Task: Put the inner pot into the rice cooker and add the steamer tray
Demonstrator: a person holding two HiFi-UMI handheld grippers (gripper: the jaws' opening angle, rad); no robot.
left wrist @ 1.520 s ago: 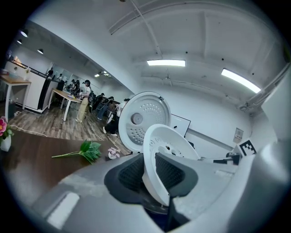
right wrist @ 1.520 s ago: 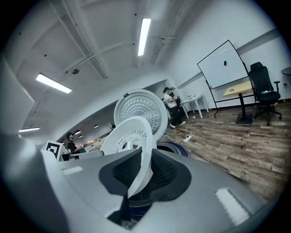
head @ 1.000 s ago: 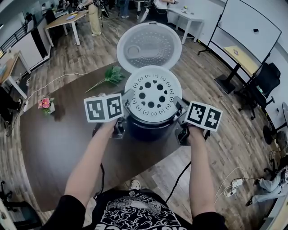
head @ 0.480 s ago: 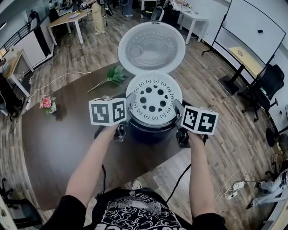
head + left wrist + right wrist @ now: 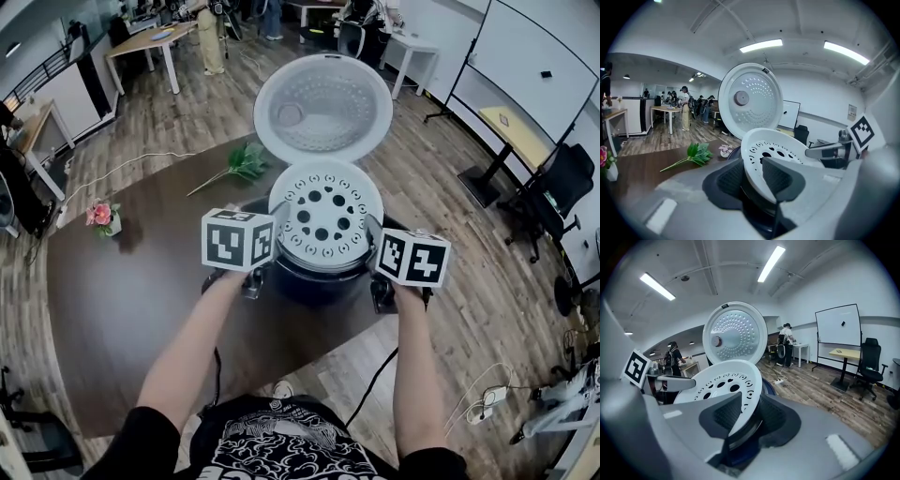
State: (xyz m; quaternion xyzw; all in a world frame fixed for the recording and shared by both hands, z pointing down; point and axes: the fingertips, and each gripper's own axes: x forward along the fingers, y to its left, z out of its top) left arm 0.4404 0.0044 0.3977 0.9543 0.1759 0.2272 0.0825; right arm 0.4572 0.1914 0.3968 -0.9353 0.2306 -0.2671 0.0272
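The white perforated steamer tray [image 5: 323, 217] sits on top of the dark rice cooker [image 5: 319, 279], whose round white lid [image 5: 323, 105] stands open behind it. A silvery pot rim [image 5: 323, 262] shows just under the tray. My left gripper [image 5: 270, 242] is at the tray's left rim and my right gripper [image 5: 377, 246] at its right rim. In the left gripper view the tray [image 5: 780, 147] has its rim between the jaws of the gripper [image 5: 752, 180], which are opening. The right gripper view shows the same: the rim of the tray [image 5: 719, 383] lies between the gripper's [image 5: 747, 420] opening jaws.
The cooker stands near the front edge of a dark brown table [image 5: 112, 300]. A green leafy sprig [image 5: 239, 161] lies behind and to the left, and a pink flower in a small vase [image 5: 97, 216] stands at the far left. Desks, people, a whiteboard and an office chair surround the table.
Both grippers have rolled a little at the tray's rim, so their marker cubes show different faces. The tray stays on the cooker.
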